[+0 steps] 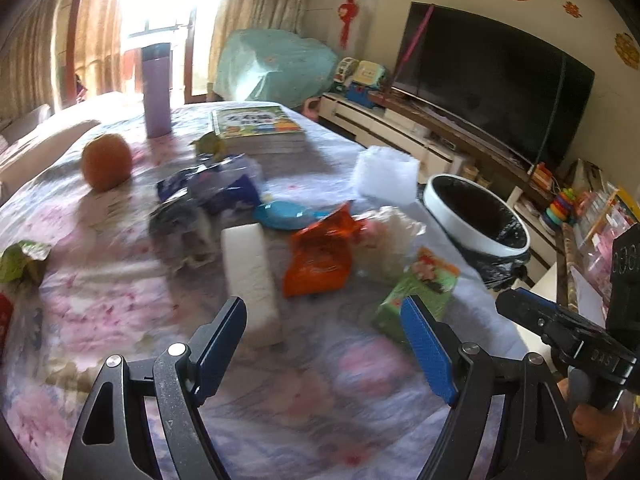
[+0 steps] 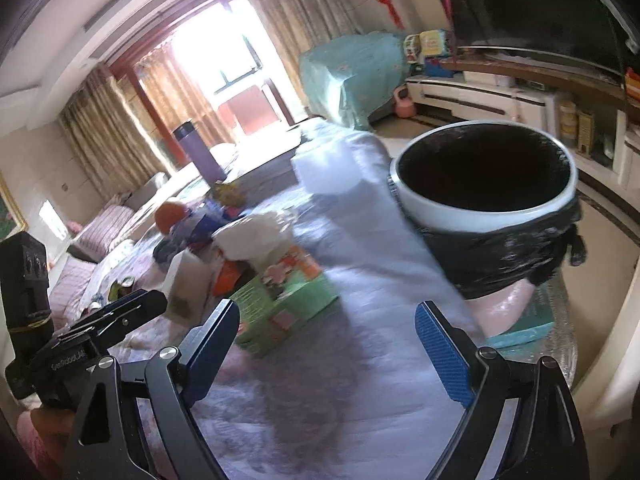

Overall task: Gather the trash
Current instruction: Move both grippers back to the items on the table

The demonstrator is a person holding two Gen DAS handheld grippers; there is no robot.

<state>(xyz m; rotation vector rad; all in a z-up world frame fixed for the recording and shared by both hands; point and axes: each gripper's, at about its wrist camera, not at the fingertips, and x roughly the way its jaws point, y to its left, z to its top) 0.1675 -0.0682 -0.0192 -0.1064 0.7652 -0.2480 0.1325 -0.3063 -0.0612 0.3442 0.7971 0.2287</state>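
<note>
Here, both grippers hover with fingers apart and nothing between them: the left gripper (image 1: pixel 324 344) above the floral tabletop (image 1: pixel 120 300), the right gripper (image 2: pixel 326 350) near the black-lined trash bin (image 2: pixel 486 208). An orange wrapper (image 1: pixel 320 256) and green packet (image 1: pixel 420 288) lie just left of the bin. Their print is blurred; "GenRobot.AI" shows on the left gripper's body.

Two claws, left claw (image 1: pixel 322 338) and right claw (image 2: pixel 326 346); one white bin (image 2: pixel 486 178) with black liner ahead-right of right claw; one orange (image 1: pixel 107 161); one purple flask (image 1: pixel 157 90); one book stack (image 1: pixel 258 128); one white foam block (image 1: pixel 251 276) just ahead of left claw; one orange wrapper (image 1: pixel 320 258); one green carton (image 2: pixel 288 300); one blue plate (image 1: pixel 280 215).
</note>
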